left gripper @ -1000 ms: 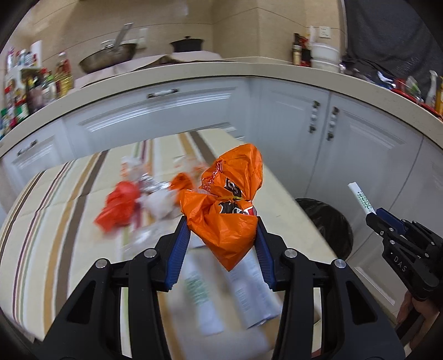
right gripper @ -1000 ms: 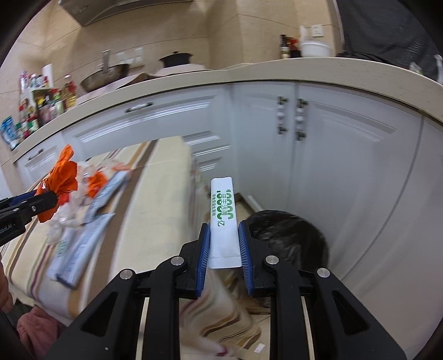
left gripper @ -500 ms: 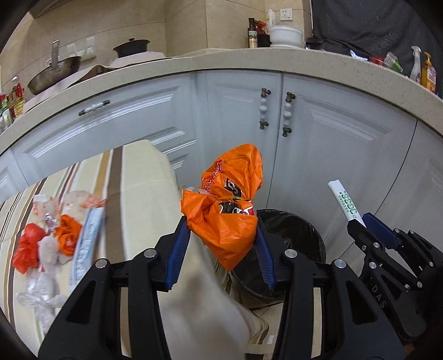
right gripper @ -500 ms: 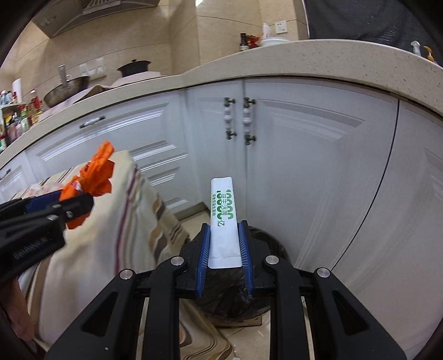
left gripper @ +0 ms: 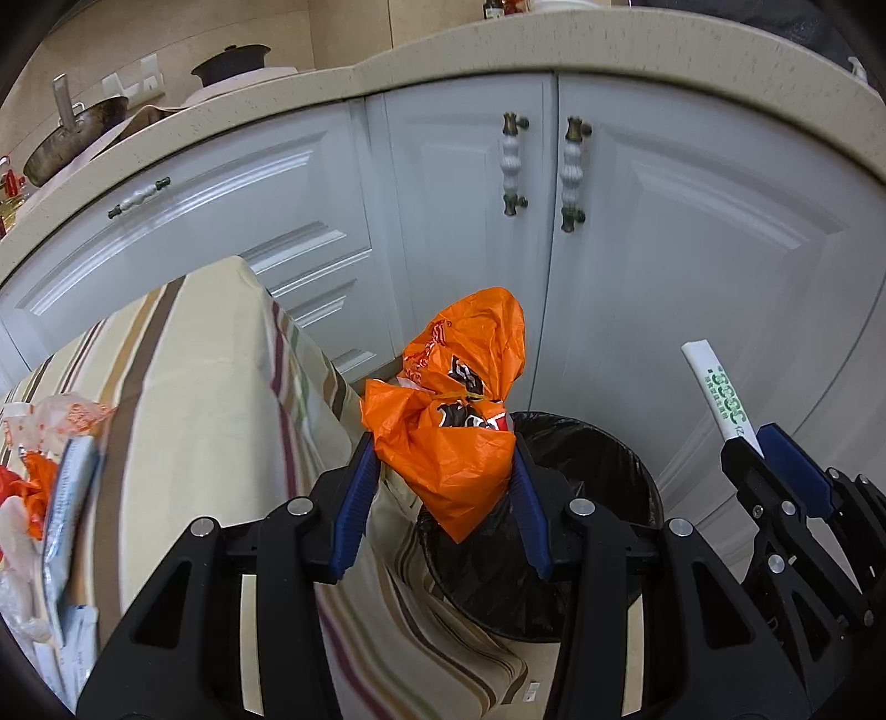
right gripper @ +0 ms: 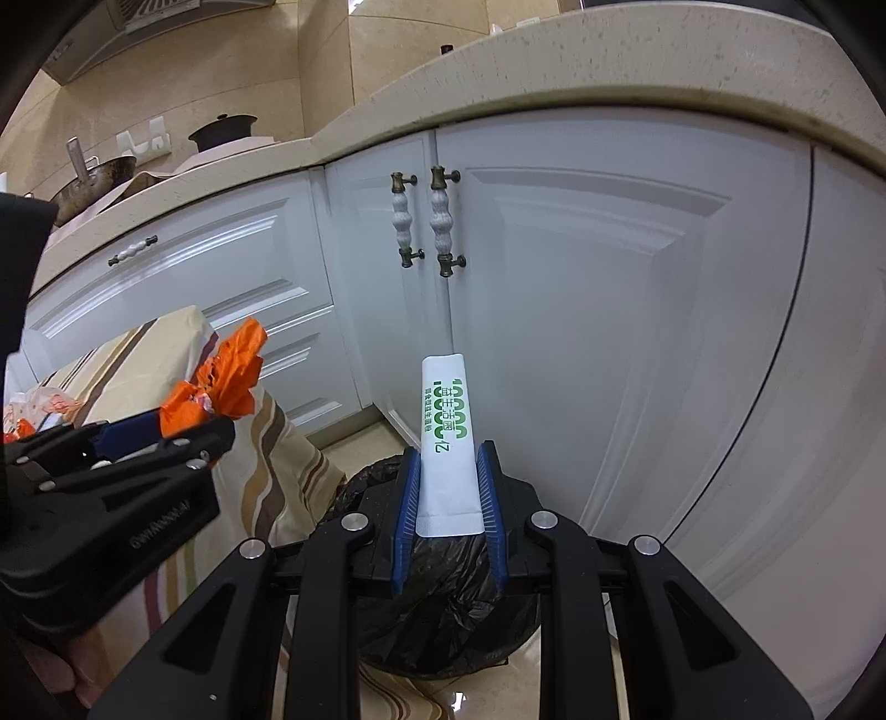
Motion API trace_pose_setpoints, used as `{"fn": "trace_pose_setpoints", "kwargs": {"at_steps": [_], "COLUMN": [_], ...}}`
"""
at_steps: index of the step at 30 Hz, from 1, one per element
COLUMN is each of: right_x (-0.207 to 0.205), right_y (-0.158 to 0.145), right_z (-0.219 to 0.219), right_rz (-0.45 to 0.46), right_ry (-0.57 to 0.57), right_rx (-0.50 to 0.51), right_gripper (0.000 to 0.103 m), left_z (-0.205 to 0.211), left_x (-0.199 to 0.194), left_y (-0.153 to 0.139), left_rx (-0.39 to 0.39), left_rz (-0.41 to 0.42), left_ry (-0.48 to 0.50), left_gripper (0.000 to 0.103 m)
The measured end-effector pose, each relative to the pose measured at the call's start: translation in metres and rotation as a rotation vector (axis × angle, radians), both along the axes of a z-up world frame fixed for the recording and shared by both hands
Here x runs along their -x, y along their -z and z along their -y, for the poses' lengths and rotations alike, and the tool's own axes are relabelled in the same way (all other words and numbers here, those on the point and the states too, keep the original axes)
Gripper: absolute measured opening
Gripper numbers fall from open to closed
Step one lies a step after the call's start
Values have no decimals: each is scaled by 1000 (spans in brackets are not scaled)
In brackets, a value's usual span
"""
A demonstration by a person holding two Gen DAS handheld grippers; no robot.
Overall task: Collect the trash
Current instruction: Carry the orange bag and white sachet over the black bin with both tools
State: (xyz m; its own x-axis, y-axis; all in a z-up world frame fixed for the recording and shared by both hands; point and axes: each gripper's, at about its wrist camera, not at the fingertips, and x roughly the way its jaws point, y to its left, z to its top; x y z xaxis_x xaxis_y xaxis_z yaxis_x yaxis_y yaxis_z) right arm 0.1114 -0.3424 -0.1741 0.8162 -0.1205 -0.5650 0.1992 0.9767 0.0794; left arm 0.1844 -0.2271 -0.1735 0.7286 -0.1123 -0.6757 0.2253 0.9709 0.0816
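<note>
Left wrist view: left hand-held gripper (left gripper: 443, 487) clamps an orange bag (left gripper: 451, 443) above the bin (left gripper: 603, 471), beside the table (left gripper: 194, 376); right wrist view: right hand-held gripper (right gripper: 447, 498) pinches a white sachet (right gripper: 447, 443) over the bin (right gripper: 443, 620).

The crumpled bag (left gripper: 443, 443) was bright orange with dark and white print. The packet (right gripper: 447, 443) was white with green lettering. The bin liner (left gripper: 609, 459) was black. The tablecloth (left gripper: 210, 387) was cream with brown, maroon and olive stripes. The 2 cabinet doors (left gripper: 664, 249) were white, their handles (left gripper: 512, 163) white with bronze ends. The gripper pads (left gripper: 354, 498) were blue on black arms. The countertop (left gripper: 609, 44) was speckled beige.
</note>
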Motion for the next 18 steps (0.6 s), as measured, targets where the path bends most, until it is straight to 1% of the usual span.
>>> {"fn": "trace_pose_setpoints", "kwargs": {"at_steps": [5, 6, 7, 8, 9, 10, 11, 14, 18], "right_x": [-15, -17, -19, -21, -23, -24, -24, -24, -16], "right_y": [10, 12, 15, 15, 17, 18, 18, 14, 1], "right_z": [9, 11, 13, 15, 16, 18, 18, 19, 15], "right_rz": [-10, -14, -18, -17, -17, -20, -22, -17, -3], "right_ry": [11, 13, 21, 27, 35, 37, 40, 45, 47], "right_rx": [-8, -13, -19, -23, -26, -29, -29, -25, -11], "right_gripper": [24, 32, 37, 44, 46, 46, 46, 46, 49], "left_z": [10, 11, 12, 13, 13, 13, 13, 11, 3], "left_x": [-14, -17, -19, -21, -23, -24, -24, -23, -15], "left_y": [13, 15, 16, 18, 19, 19, 19, 15, -1], "left_rx": [-24, -31, -34, -36, -33, -32, -31, -22, 6], "left_rz": [-20, -23, -26, -32, -37, -38, -34, -32, -11], "left_ry": [-17, -23, -26, -31, -34, -36, -40, -32, -27], "left_gripper": [45, 46, 47, 47, 49, 51, 56, 56, 58]}}
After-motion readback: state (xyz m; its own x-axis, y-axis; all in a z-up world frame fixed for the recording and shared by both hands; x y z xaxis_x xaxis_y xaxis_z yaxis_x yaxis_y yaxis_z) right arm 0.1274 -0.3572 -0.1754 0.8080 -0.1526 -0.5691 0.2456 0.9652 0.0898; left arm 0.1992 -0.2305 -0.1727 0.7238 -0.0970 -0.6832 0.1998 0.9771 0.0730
